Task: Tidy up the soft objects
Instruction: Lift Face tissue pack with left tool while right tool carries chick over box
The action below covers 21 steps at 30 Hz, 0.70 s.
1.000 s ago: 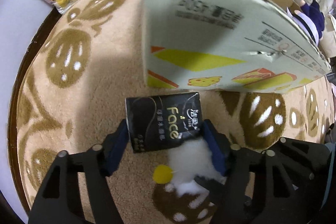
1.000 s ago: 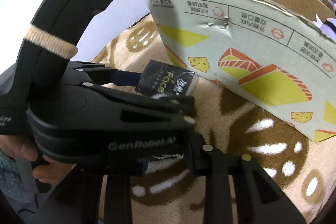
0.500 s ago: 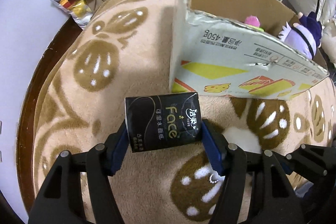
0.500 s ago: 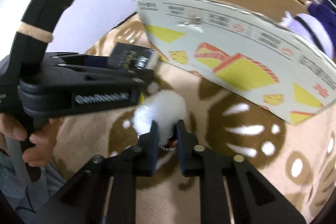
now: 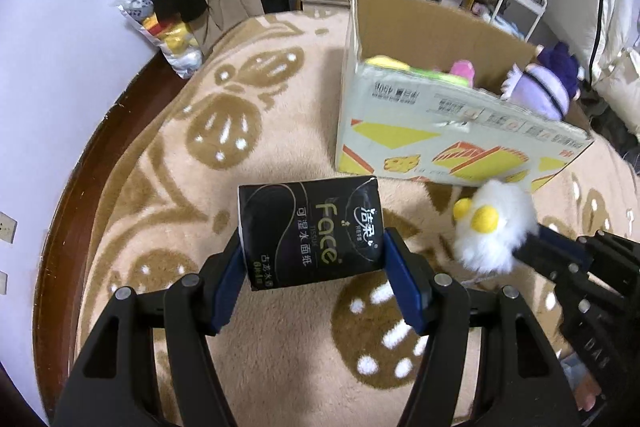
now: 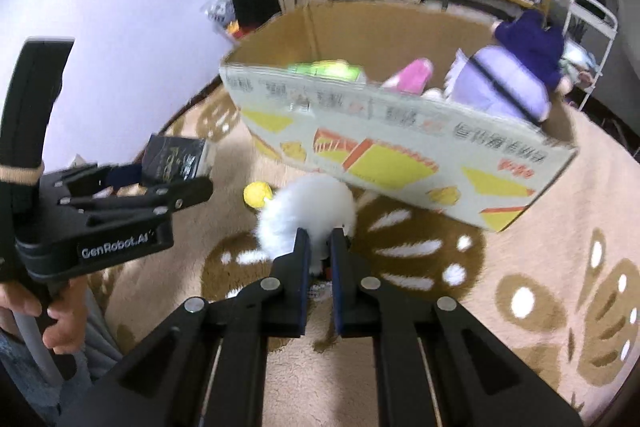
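Your left gripper pinches the black tissue pack above the patterned blanket, while your right gripper is pressed onto the white fluffy toy just in front of the cardboard box holding a purple plush.

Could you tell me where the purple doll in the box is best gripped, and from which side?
Probably from above, across its lavender body. The purple doll leans in the far right corner of the cardboard box, its dark head and upper body rising past the rim, so they are exposed while the walls block a sideways approach.
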Available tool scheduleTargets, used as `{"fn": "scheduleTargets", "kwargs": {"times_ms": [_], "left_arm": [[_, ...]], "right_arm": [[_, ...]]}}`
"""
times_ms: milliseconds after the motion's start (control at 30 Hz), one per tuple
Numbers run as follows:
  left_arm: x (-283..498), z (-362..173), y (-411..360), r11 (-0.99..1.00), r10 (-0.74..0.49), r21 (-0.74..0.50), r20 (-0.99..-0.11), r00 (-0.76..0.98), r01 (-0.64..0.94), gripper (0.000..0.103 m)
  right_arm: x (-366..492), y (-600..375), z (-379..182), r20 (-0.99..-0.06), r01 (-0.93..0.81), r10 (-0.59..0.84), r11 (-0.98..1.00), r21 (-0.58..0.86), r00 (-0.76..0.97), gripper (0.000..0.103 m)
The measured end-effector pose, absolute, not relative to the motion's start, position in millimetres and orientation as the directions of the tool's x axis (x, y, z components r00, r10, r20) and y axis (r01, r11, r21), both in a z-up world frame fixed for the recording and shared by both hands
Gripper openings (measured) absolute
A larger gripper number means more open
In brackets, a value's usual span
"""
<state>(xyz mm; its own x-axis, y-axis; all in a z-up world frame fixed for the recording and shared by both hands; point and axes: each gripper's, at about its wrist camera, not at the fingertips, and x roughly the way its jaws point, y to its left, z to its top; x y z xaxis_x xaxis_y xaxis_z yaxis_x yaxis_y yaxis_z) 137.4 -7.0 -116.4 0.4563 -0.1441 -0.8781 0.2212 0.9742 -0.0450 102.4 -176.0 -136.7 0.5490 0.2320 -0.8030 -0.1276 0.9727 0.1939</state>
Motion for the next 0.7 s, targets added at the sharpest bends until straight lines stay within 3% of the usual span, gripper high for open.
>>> {"fn": "scheduleTargets", "kwargs": {"times_ms": [167,500,700], "left_arm": [[121.9,-89.6,-5.6,0.974,-0.141,-0.014,-0.819,0.556,0.226,0.065],[86.8,-34.3,-16.7,0.969,-0.153,0.069,-0.587,0.795,0.238,0.065],[89.9,-21.7,-30.7,0.959,-0.182,0.092,-0.527,0.830,0.269,0.065]], "right_arm": [[91.8,-187.4,-111.2,-0.755,-0.084,0.221,0.973,0.216,0.617,0.010],[83.6,-220.3,-61.7,-0.634,-0.004,0.144,0.976,0.216,0.760,0.010],[91.3,-230.9,-41.7,-0.578,-0.011,0.138,0.976,0.219,0.804,0.010]]}}
